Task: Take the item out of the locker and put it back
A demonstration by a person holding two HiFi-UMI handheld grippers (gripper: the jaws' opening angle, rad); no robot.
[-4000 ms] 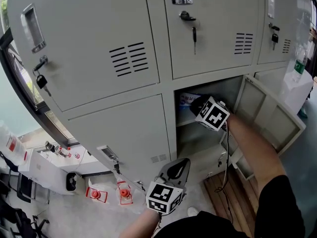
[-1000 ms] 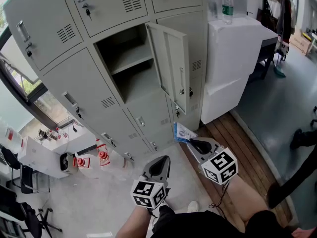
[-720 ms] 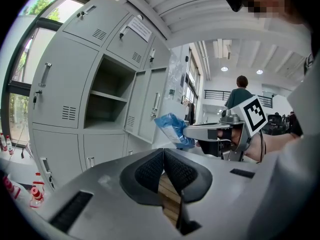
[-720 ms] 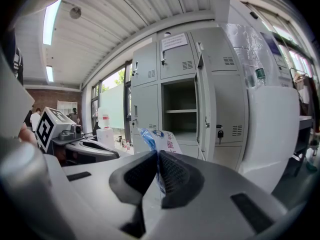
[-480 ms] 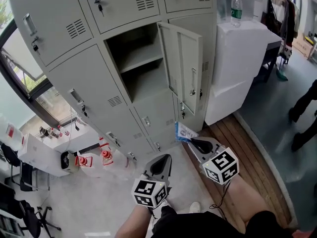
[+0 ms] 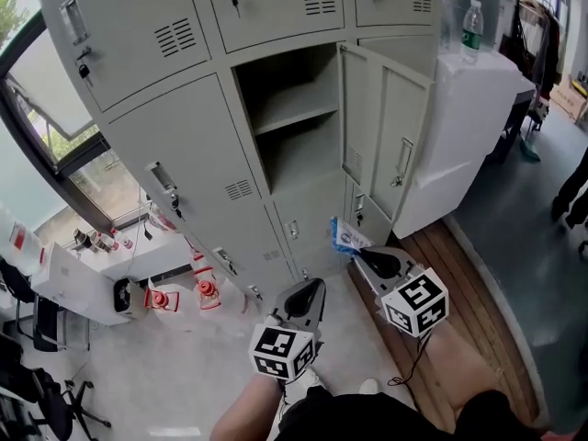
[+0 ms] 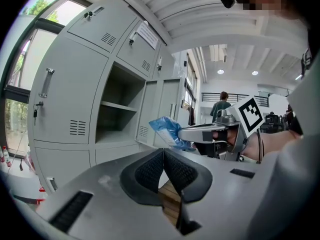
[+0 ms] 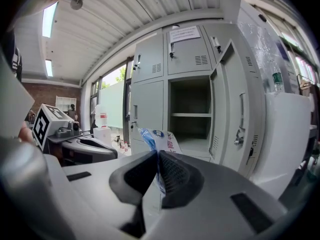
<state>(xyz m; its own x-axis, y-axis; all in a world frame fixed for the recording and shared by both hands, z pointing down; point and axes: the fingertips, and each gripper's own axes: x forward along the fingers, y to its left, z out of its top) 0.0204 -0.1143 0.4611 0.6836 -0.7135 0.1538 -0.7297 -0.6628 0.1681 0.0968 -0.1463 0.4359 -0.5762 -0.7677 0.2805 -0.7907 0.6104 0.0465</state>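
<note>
A blue-and-white packet [image 6: 347, 238] sticks out of my right gripper [image 6: 360, 252], which is shut on its lower edge, well out in front of the lockers. In the right gripper view the packet [image 8: 159, 139] rises from between the pressed pads of that gripper [image 8: 156, 158]. The open locker [image 6: 292, 125] stands ahead with both shelves bare and its door [image 6: 386, 134] swung to the right. My left gripper [image 6: 310, 289] hangs lower left of the right one, shut with nothing in it. In the left gripper view its pads [image 7: 150, 170] meet, and the packet [image 7: 167, 130] shows beyond them.
A white cabinet [image 6: 469, 118] with a water bottle [image 6: 471, 18] on top stands right of the door. Wooden boards [image 6: 464, 278] lie below it. Red-capped bottles [image 6: 156, 298] and white boxes [image 6: 73, 283] sit on the floor at left. A person's leg [image 6: 574, 196] is at the right edge.
Four seconds ago my right gripper was inside the compartment; now it holds the packet outside. Over the last second both grippers shifted together and the lockers slid rightward in the head view.
</note>
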